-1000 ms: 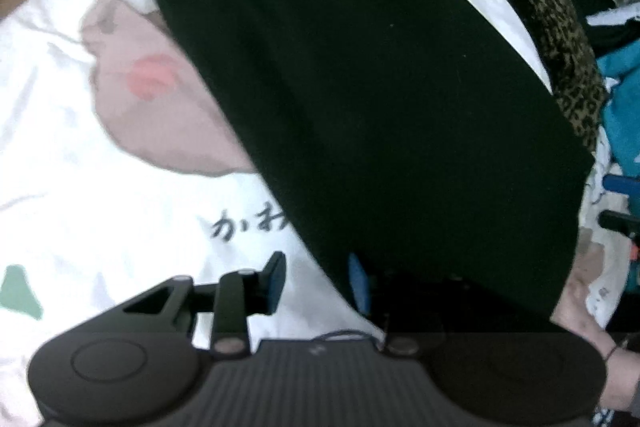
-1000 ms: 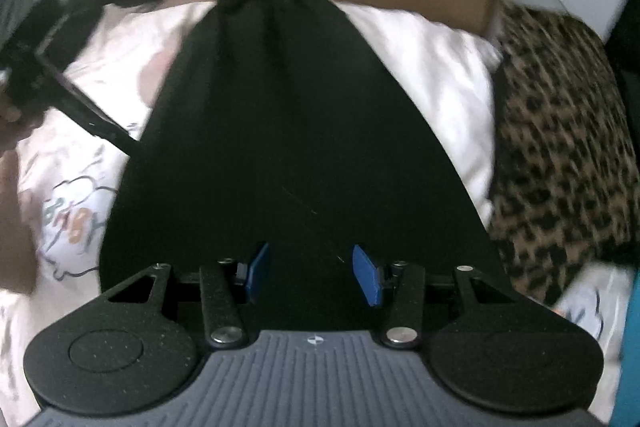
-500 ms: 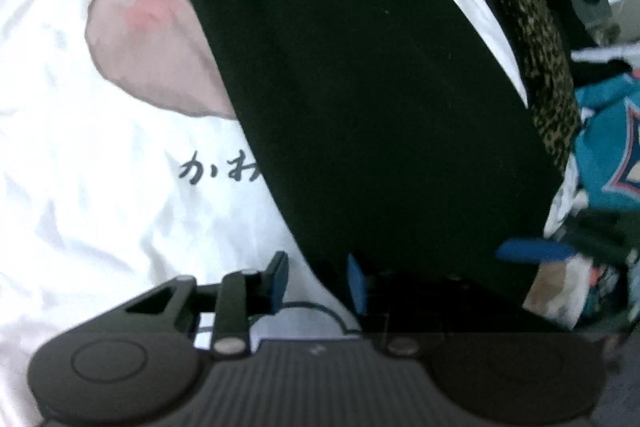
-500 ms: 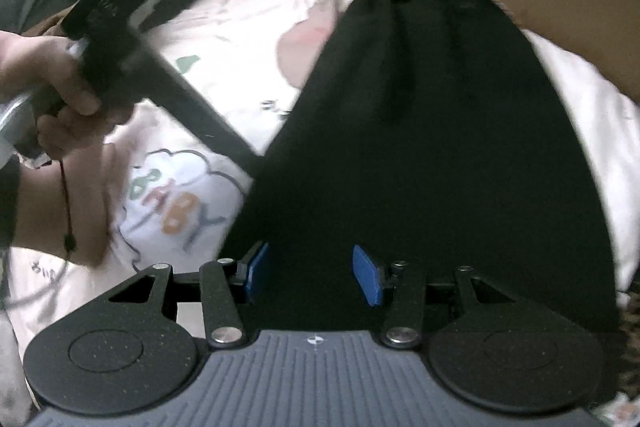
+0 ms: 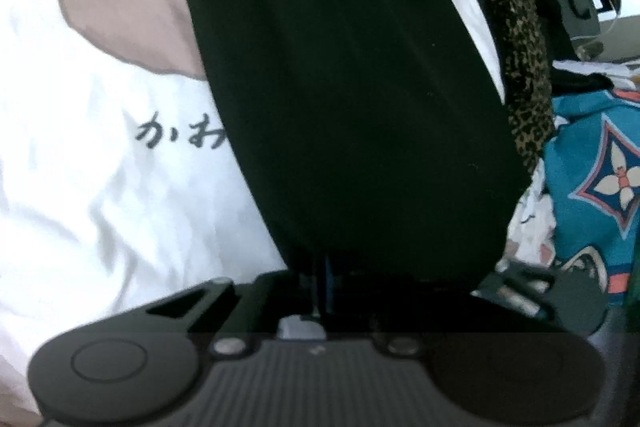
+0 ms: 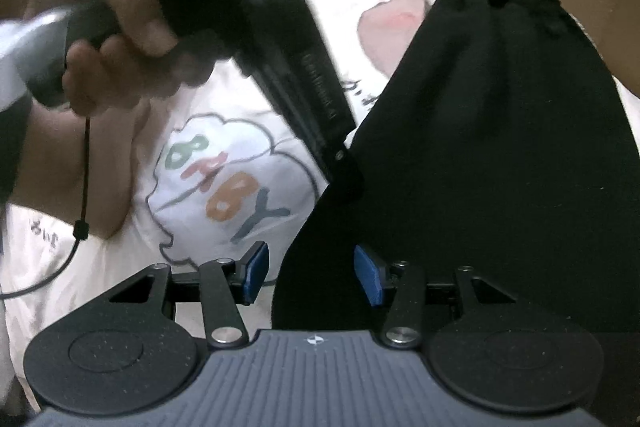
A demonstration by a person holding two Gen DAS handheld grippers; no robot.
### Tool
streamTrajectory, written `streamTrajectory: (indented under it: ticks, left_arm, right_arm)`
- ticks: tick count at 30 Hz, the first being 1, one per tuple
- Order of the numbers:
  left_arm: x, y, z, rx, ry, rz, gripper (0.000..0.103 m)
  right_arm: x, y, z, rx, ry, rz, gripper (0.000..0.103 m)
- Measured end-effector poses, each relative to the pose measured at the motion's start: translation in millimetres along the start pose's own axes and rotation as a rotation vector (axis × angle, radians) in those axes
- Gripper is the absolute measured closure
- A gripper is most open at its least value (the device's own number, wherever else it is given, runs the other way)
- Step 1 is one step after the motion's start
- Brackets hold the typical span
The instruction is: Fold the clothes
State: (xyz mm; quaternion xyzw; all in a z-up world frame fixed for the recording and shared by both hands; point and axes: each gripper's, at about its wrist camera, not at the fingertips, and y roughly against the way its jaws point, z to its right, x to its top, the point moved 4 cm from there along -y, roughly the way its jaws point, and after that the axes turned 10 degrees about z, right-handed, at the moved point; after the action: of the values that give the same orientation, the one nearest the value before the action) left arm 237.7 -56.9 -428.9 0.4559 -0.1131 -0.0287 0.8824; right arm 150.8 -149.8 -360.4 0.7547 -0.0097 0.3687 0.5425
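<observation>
I judge the fold barely begun: the black garment (image 5: 352, 99) lies flat on the printed bedsheet (image 5: 80, 187), my left gripper (image 5: 320, 279) pinched shut on its six o'clock hem, my right gripper (image 6: 311, 273) half-open over the seven o'clock corner, gripping nothing.

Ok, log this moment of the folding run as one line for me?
phase: gripping hem | left gripper: shut on black garment edge | right gripper: open over the near hem | surface: printed white sheet
</observation>
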Motion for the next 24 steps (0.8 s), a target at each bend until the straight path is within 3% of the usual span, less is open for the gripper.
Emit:
streamTrajectory:
  ticks: [10, 12, 14, 15, 18, 20, 24]
  left_arm:
    - [2, 19, -4, -0.066, 0.045, 0.003, 0.1]
    - [2, 22, 3, -0.07, 0.017, 0.009, 0.099]
    - [9, 13, 16, -0.068, 0.002, 0.014, 0.097]
    - [13, 9, 22, -0.066, -0.006, 0.016, 0.096]
    - [17, 12, 24, -0.038, -0.061, 0.021, 0.089]
    - [16, 18, 24, 0.002, -0.122, 0.022, 0.07]
    - [9, 15, 31, 0.041, -0.19, -0.025, 0.067]
  right_arm:
    - [-19, -5, -3, -0.093, 0.112, -0.009, 0.051]
    - [-18, 0, 0, -0.09, 0.112, 0.004, 0.068]
    - [-17, 6, 5, -0.084, 0.103, 0.016, 0.072]
    - [-16, 9, 7, -0.081, 0.096, 0.025, 0.081]
    - [-16, 19, 16, -0.078, 0.074, 0.039, 0.093]
    - [-16, 23, 24, -0.081, 0.042, 0.041, 0.097]
    - [-18, 29, 40, -0.098, -0.018, 0.051, 0.098]
